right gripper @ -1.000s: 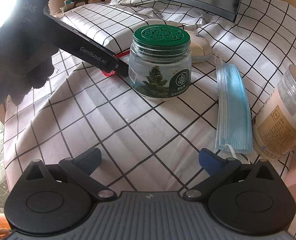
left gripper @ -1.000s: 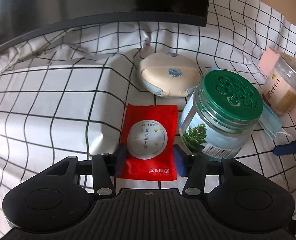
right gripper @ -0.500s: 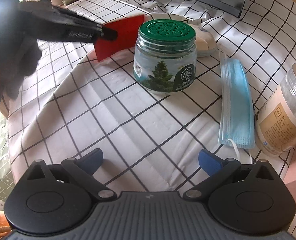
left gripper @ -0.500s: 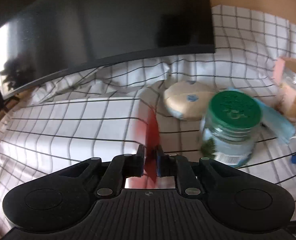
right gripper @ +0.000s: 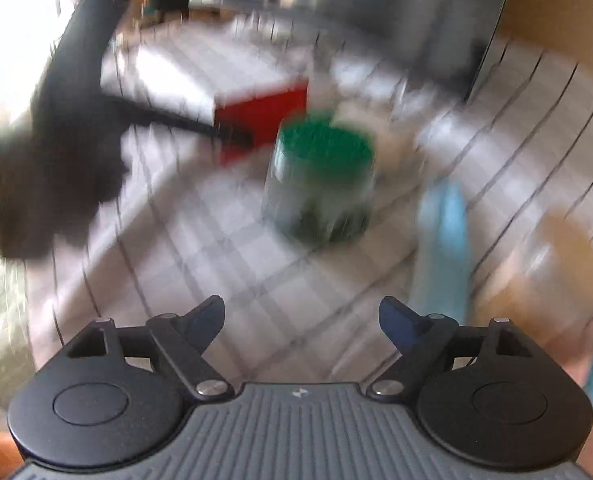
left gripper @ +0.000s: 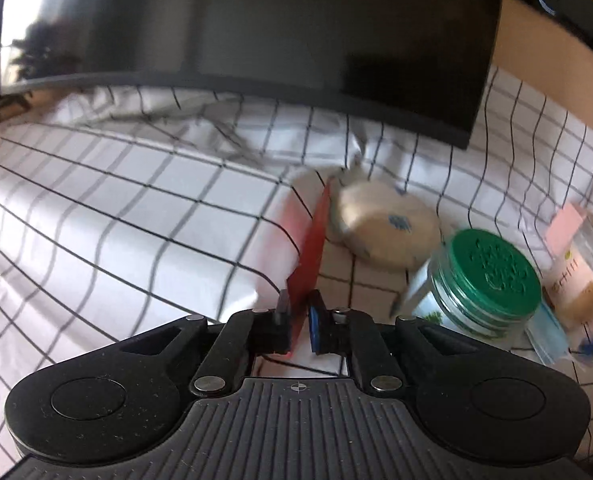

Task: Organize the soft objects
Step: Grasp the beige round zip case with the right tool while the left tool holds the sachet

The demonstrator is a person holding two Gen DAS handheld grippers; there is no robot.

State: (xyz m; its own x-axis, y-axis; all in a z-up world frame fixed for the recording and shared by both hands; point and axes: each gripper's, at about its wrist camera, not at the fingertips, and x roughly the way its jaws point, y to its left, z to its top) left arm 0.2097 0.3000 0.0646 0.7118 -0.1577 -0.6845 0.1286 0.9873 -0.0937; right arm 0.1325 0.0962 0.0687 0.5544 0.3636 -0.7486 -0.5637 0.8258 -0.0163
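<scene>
My left gripper (left gripper: 298, 306) is shut on a flat red packet (left gripper: 310, 256), held edge-on above the checked cloth (left gripper: 136, 208). The blurred right wrist view shows the same red packet (right gripper: 262, 114) in that gripper's black fingers (right gripper: 232, 136), lifted left of the green-lidded jar (right gripper: 322, 178). My right gripper (right gripper: 300, 318) hangs over the cloth with its jaws closing and nothing between them. A blue face mask (right gripper: 442, 240) lies to its right. A round beige pouch (left gripper: 384, 228) lies beyond the packet.
A dark monitor (left gripper: 256, 32) stands at the back of the table. The green-lidded jar (left gripper: 480, 280), a clear tub with tan contents (left gripper: 584, 272) and a pink box (left gripper: 564, 224) crowd the right side. A gloved hand (right gripper: 44, 168) carries the left gripper.
My left gripper shut on the red packet and lifted it off the cloth, turning it on edge. My right gripper rose and its jaws narrowed a little.
</scene>
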